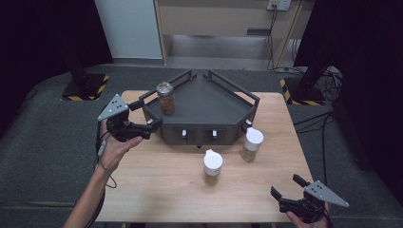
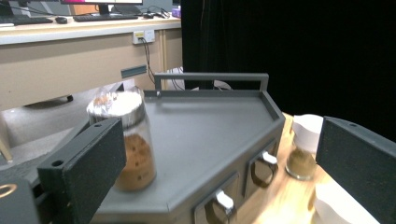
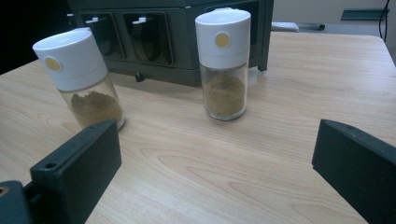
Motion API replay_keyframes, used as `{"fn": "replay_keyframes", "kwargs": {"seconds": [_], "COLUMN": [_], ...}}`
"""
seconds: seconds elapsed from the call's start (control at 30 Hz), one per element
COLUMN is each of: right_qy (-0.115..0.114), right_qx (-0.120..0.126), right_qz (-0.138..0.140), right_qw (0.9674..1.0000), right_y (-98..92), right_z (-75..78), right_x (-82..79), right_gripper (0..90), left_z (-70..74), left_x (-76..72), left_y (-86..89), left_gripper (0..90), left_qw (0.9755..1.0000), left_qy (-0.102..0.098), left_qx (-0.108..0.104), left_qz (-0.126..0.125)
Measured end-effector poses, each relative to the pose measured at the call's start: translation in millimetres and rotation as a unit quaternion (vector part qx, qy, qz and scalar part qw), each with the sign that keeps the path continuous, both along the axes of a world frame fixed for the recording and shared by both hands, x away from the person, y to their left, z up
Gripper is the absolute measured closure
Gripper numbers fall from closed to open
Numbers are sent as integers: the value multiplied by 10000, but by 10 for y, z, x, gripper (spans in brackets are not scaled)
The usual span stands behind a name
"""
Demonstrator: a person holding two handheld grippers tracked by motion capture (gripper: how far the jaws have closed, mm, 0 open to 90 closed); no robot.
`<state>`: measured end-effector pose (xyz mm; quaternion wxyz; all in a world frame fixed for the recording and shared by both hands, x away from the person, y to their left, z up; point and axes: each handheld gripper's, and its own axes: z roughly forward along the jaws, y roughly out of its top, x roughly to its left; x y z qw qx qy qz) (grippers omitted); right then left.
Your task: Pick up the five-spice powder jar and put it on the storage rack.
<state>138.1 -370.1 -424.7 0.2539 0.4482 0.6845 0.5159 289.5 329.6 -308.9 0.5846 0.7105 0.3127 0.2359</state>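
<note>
A clear glass jar with a silver lid (image 1: 166, 98), half full of brown powder, is standing upright at the far left corner of the dark grey angular rack (image 1: 209, 107). The left gripper (image 1: 145, 114) is hovering released just beside it. The right gripper (image 1: 286, 187) is gaping at the table's near right, facing two white-capped glass shakers of brownish spice (image 3: 222, 63).

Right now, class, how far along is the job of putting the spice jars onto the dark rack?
Done: one silver-lidded jar stands on the rack. In hand: nothing; the left hand-held gripper is open beside the rack near that jar, and the right hand-held gripper is open at the table's near edge. Left: two white-capped jars on the table.
</note>
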Motion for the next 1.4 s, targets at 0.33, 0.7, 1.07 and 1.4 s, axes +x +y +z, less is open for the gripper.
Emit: {"fn": "replay_keyframes", "kwargs": {"seconds": [0.33,0.7,1.07,1.4], "right_qy": [-2,0,13,25], "right_qx": [-10,-30,-59,-69], "right_qz": [9,15,7,-6], "right_qw": [10000,10000,10000,10000], "right_y": [1,5,16,25], "right_z": [1,4,8,11], "right_x": [3,5,9,9], "right_gripper": [16,16,17,17], "left_z": [-380,-796,-1185,-1408], "left_x": [-380,-683,-912,-983], "left_y": [179,298,466,540], "left_gripper": [14,20,32,37], "left_qw": [9998,9996,9990,9989], "left_qy": [101,202,315,348], "left_qx": [-143,-206,-322,-311], "left_qz": [57,59,41,75]}}
